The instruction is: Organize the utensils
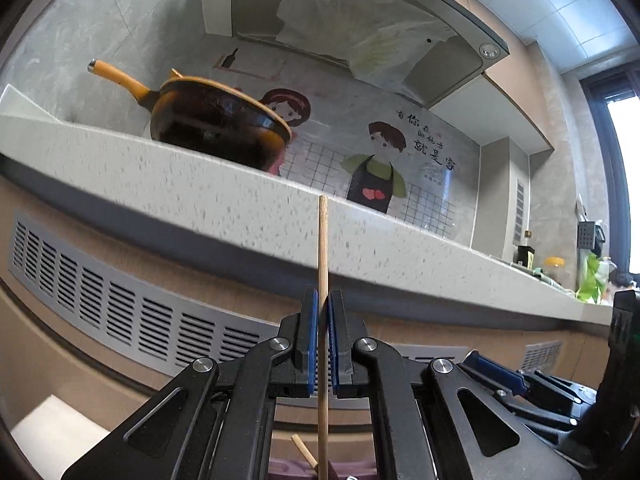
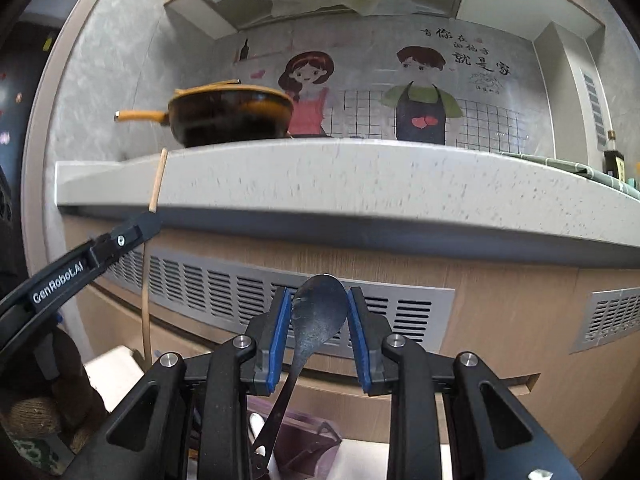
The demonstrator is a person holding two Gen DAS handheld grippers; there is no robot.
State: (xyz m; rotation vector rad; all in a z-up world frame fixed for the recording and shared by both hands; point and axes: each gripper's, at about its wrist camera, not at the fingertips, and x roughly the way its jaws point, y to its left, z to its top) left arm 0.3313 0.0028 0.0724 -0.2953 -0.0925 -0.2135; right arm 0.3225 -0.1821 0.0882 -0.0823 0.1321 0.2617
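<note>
My left gripper (image 1: 323, 300) is shut on a thin wooden chopstick (image 1: 323, 248) that stands upright between its blue pads. In the right wrist view the same chopstick (image 2: 158, 180) sticks up from the left gripper (image 2: 149, 220) at the left. My right gripper (image 2: 318, 296) is shut on the bowl of a dark metal spoon (image 2: 320, 316), whose handle hangs down toward the camera. Below both grippers lies a translucent purple container (image 2: 304, 440). A second chopstick (image 1: 304, 450) leans in it.
A speckled white countertop edge (image 2: 320, 176) runs across in front, just above the grippers. A black pan with an orange handle (image 2: 232, 116) sits on it. Under the counter is a wooden panel with a grey vent grille (image 2: 224, 284). Bottles and greens (image 1: 588, 280) stand far right.
</note>
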